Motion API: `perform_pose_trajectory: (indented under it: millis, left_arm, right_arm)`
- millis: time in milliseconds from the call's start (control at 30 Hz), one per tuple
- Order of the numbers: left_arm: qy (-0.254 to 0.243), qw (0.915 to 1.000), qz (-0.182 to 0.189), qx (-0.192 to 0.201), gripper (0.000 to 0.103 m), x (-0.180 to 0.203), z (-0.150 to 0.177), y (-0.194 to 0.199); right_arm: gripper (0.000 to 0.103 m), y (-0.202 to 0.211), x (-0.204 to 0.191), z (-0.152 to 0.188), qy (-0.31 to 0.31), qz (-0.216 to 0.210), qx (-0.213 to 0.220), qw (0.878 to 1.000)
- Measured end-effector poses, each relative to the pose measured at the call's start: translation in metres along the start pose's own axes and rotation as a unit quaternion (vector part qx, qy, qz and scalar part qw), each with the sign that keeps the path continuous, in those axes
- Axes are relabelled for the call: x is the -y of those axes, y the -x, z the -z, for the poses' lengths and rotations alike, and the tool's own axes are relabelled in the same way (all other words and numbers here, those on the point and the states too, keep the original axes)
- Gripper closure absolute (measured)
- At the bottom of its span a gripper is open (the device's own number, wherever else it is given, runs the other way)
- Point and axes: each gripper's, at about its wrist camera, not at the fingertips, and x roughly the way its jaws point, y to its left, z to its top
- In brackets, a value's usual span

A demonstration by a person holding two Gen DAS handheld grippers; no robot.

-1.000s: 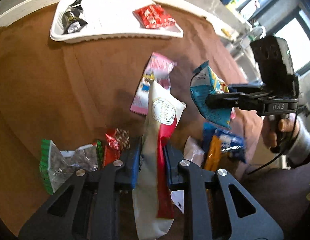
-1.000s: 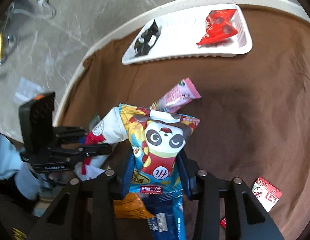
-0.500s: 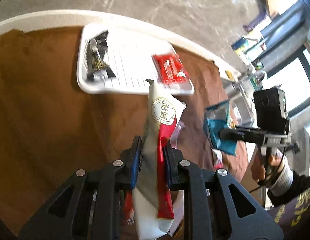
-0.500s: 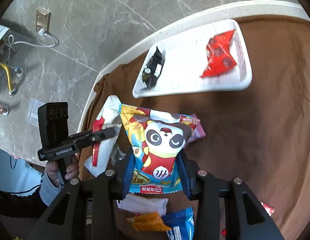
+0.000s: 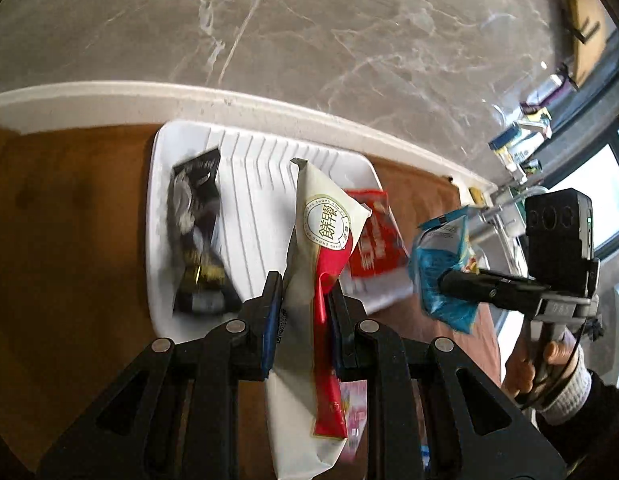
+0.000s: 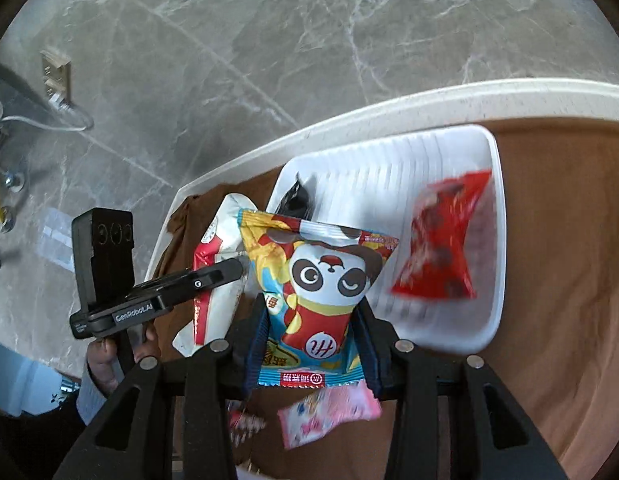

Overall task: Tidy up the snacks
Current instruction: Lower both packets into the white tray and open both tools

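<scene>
- The left gripper (image 5: 303, 312) is closed tight on a white-and-red packet (image 5: 313, 280), which stands up between its jaws — the lower end hangs free below them.
- The right gripper (image 6: 309, 328) is clamped on a panda snack bag (image 6: 317, 280), pinched near its lower half.
- Just ahead of both sits the white tray (image 5: 261, 184), already holding a black packet (image 5: 195, 232) and a red packet (image 5: 373, 248).
- Risk: both loads head for one tray, so the grippers could collide, or a bag could land on the rim and slide onto the brown cloth (image 5: 69, 240).
- Risk: thin, slippery wrappers — a loosened pinch might drop one short, beside the pink packet (image 6: 329, 412) below the right jaws.
</scene>
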Motion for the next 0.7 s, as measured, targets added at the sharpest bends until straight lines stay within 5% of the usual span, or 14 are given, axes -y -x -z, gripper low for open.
perform_pose_trajectory:
  millis: [233, 533, 700]
  left_arm:
    - [0.005, 0.9998, -0.019, 0.009, 0.084, -0.007, -0.038, -0.041]
    - [-0.026, 0.9949, -0.097, 0.01, 0.084, -0.013, -0.061, -0.086]
    - [-0.054, 0.9896, -0.132, 0.021, 0.082, -0.008, -0.066, -0.096]
  right_arm:
    - [0.06, -0.031, 0.018, -0.031, -0.009, 0.026, -0.004, 1.0]
    - [0.057, -0.068, 0.029, -0.049, 0.001, 0.072, -0.013, 0.997]
    - [0.045, -0.071, 0.02, -0.052, 0.038, 0.097, -0.003, 0.995]
